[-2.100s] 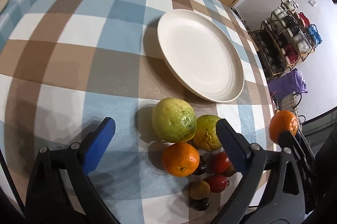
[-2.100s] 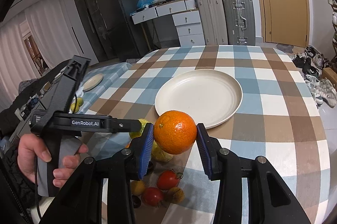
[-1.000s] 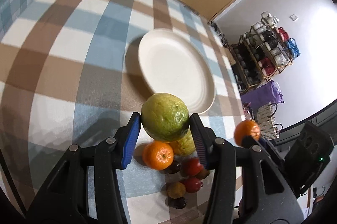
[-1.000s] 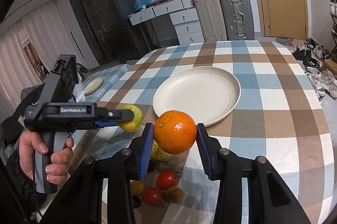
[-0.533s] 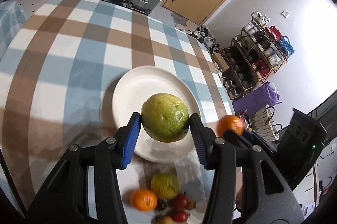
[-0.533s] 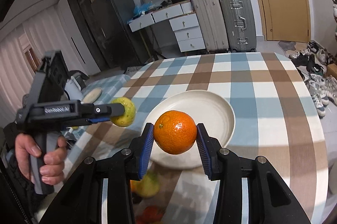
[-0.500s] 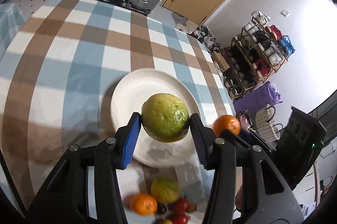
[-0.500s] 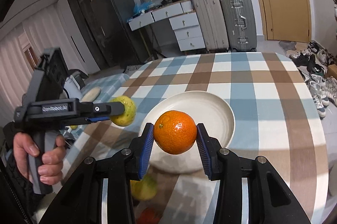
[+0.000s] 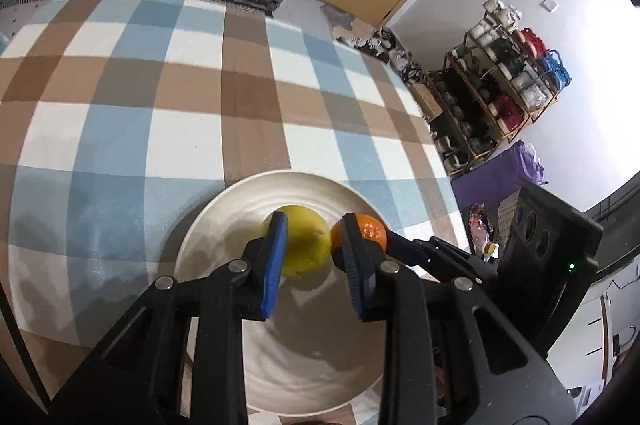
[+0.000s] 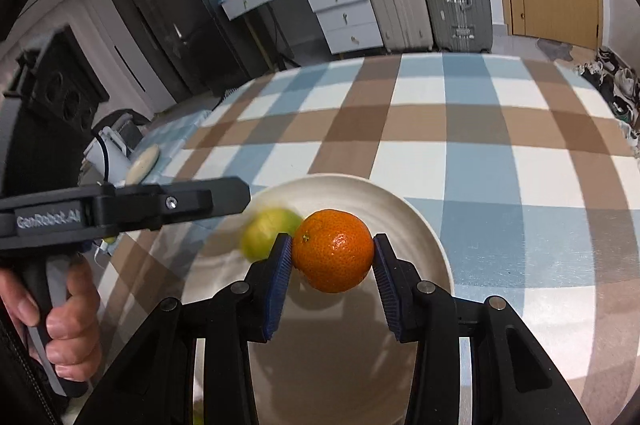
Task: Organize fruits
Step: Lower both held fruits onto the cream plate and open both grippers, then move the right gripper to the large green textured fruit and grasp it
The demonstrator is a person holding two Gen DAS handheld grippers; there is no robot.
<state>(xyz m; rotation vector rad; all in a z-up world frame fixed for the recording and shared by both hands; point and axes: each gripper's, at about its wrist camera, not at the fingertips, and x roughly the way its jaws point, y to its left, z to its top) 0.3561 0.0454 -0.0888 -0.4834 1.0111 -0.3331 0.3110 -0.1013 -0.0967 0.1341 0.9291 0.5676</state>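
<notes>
Left wrist view looks down on the plate [image 9: 224, 221], a cream round dish on the checked tablecloth [image 9: 120, 113]. Over the plate's middle sits the guava [image 9: 306, 245], yellow-green, between the blue pads of the left gripper [image 9: 310, 257]. A gap shows between the fruit and the right pad, while the left pad overlaps its edge, so I cannot tell whether the grasp is released or not; nor can I tell whether the guava rests on the plate or hangs just above it. Just beside the guava, to its right, is the orange [image 9: 370, 231], clamped in the right gripper [image 9: 384, 237], which reaches in over the plate's right part.

Right wrist view shows the right gripper [image 10: 330, 261] clenched on the orange [image 10: 334, 251], both pads pressed to its sides, the fruit held above the plate [image 10: 424, 229] and casting a shadow on it. The guava [image 10: 264, 231] is blurred, left of the orange and over the plate, below the left gripper's black arm. A hand [image 10: 60, 321] grips that tool's handle at the left edge.

Half a second ago the guava was squeezed tightly in the left gripper, held high over the plate with the remaining fruit pile visible below; now both grippers are low over the plate, the pile is out of sight, and the guava lies farther forward between the pads. The orange's grasp is unchanged.
</notes>
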